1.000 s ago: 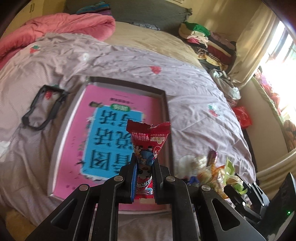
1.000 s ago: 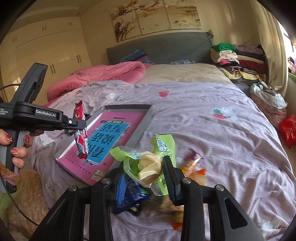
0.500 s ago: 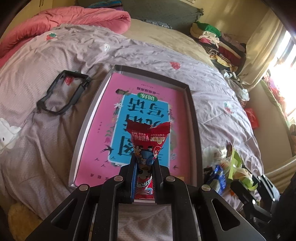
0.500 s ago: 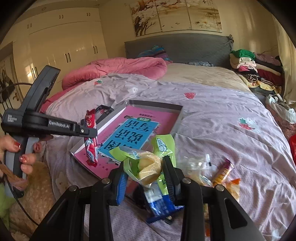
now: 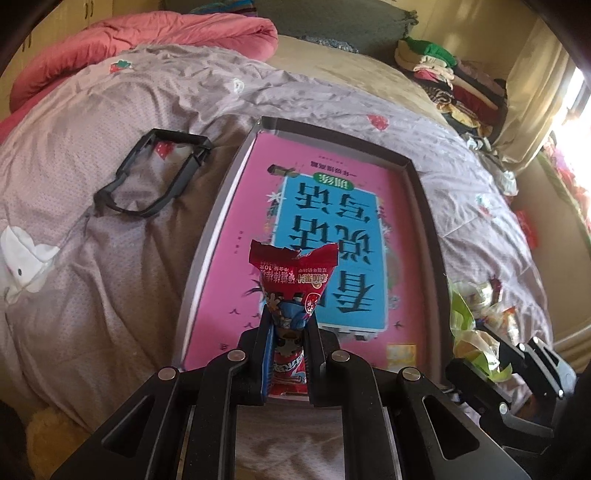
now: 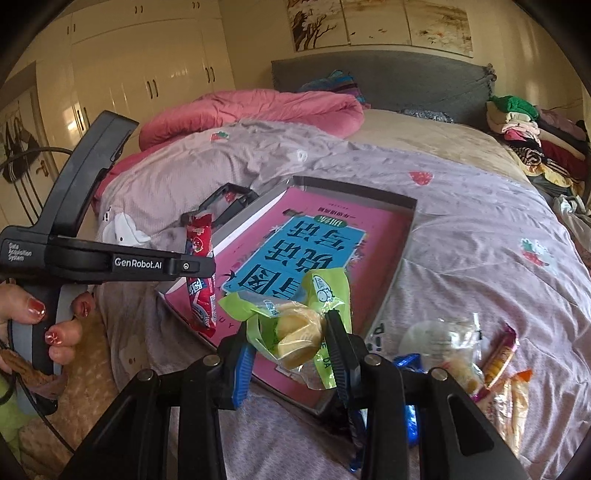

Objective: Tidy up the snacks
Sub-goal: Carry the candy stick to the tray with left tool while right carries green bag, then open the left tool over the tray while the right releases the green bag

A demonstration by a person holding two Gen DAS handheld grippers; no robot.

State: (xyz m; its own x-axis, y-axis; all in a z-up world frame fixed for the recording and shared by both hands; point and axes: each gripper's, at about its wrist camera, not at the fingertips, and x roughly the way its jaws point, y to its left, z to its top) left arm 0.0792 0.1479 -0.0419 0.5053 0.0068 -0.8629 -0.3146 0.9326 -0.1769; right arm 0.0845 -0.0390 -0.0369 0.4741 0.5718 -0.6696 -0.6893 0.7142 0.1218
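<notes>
Red snack packet [image 5: 291,291] clamped upright between left gripper [image 5: 287,356] fingers, lower centre of frame, above near edge of grey tray [image 5: 424,206]. Pink book [image 5: 332,206] lies in tray on lilac bedspread [image 5: 110,258]. Right gripper [image 6: 291,347] clenched on green-wrapped snack [image 6: 295,325], lower centre. Loose snacks [image 6: 480,354] piled lower right, beside tray.

I am working in a home bedroom. I see a wide bed [image 6: 461,192] with a lilac cover, a pink duvet [image 6: 258,110] bunched near the grey headboard [image 6: 399,79], and folded clothes [image 6: 532,133] stacked at the side. Cream wardrobes [image 6: 140,66] fill one wall, and paintings [image 6: 376,22] hang above the bed. At the far edge there is perhaps a curtain [image 5: 532,96]; glare washes it out.
</notes>
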